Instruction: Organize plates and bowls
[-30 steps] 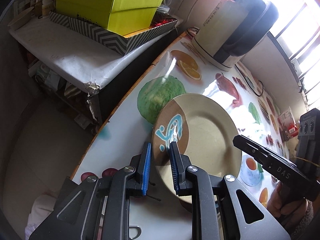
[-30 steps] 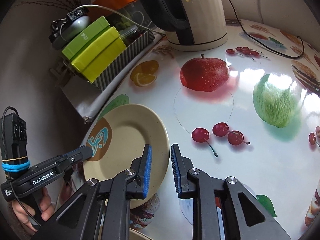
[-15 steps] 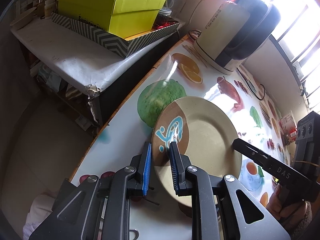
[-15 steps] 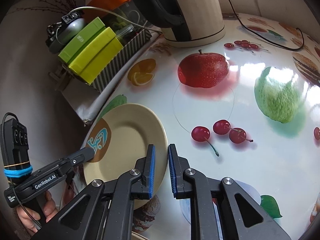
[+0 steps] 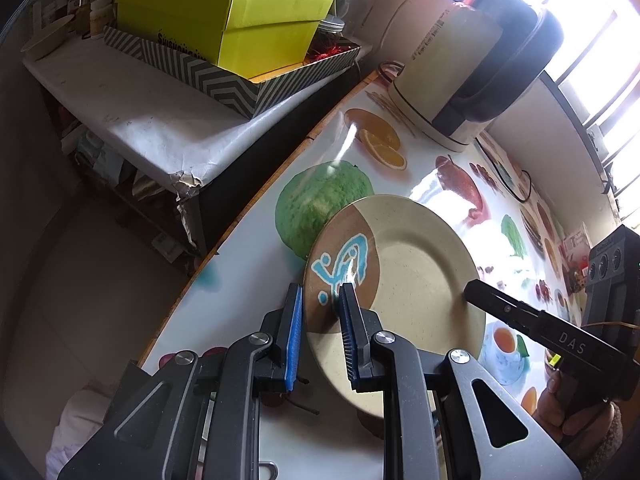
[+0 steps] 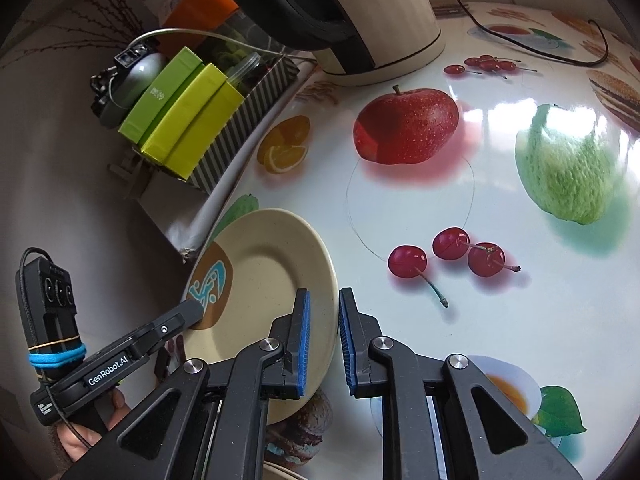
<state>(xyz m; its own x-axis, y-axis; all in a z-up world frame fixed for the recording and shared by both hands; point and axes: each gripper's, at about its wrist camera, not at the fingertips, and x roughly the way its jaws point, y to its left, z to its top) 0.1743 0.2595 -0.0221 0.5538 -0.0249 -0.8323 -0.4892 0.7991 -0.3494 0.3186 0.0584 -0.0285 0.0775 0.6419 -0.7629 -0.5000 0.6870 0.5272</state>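
A beige plate (image 5: 420, 272) with a brown patch and a blue figure is held near the left edge of the fruit-print table (image 6: 520, 320). My left gripper (image 5: 320, 296) is shut on its brown-patch rim, one pad on top and one under the edge. My right gripper (image 6: 324, 294) is shut on the opposite rim of the plate (image 6: 260, 272) in the same way. Each gripper shows in the other's view: the right gripper (image 5: 474, 290) at the plate's far rim, the left gripper (image 6: 194, 310) by the blue figure. Whether the plate's underside touches the table is hidden.
A cream and black kettle (image 6: 360, 8) stands at the back with its black cord (image 6: 540, 48) trailing right. Beside the table edge (image 5: 256, 208), a lower shelf carries green boxes (image 5: 224, 20) in a zigzag tray. A hand (image 6: 76, 440) holds the left gripper.
The right gripper's jaws have narrowed onto the plate's rim and it has rolled slightly. The left gripper and the plate have stayed about where they were.
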